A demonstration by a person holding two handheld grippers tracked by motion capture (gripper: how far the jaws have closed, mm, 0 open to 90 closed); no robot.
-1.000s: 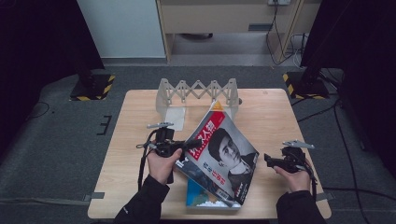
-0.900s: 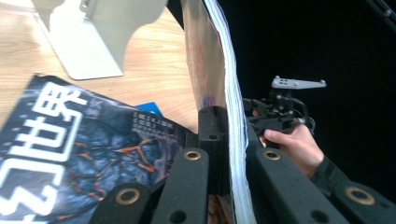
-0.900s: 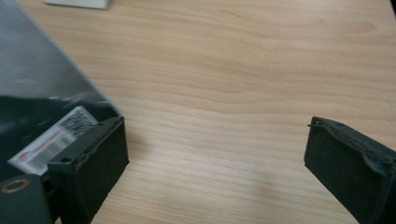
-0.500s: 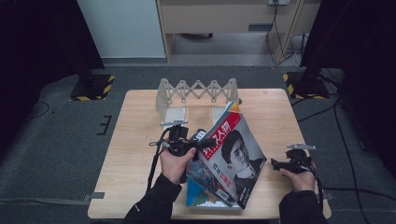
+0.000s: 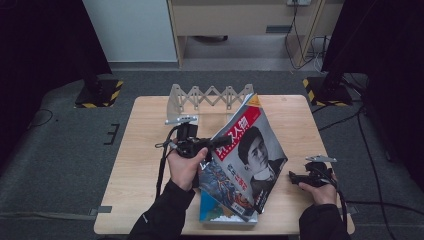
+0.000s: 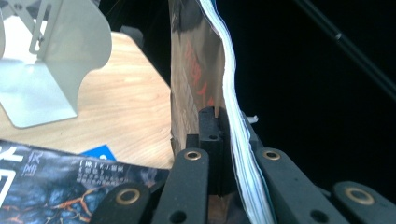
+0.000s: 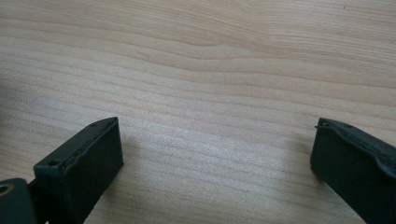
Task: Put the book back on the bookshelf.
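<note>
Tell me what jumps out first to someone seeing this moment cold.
The magazine with a face on its cover, tilted up off the table's middle and clamped at its edge by the left gripper. Beneath it lies another magazine with a blue cover. Behind stands a grey accordion rack, while the right gripper rests open near the table's right edge.

two magazines, one rack, two grippers

one glossy portrait-cover magazine (image 5: 250, 150), one blue-cover magazine (image 5: 212, 210) at the wooden table's (image 5: 145, 150) near edge, one grey metal accordion rack (image 5: 210, 97).
</note>
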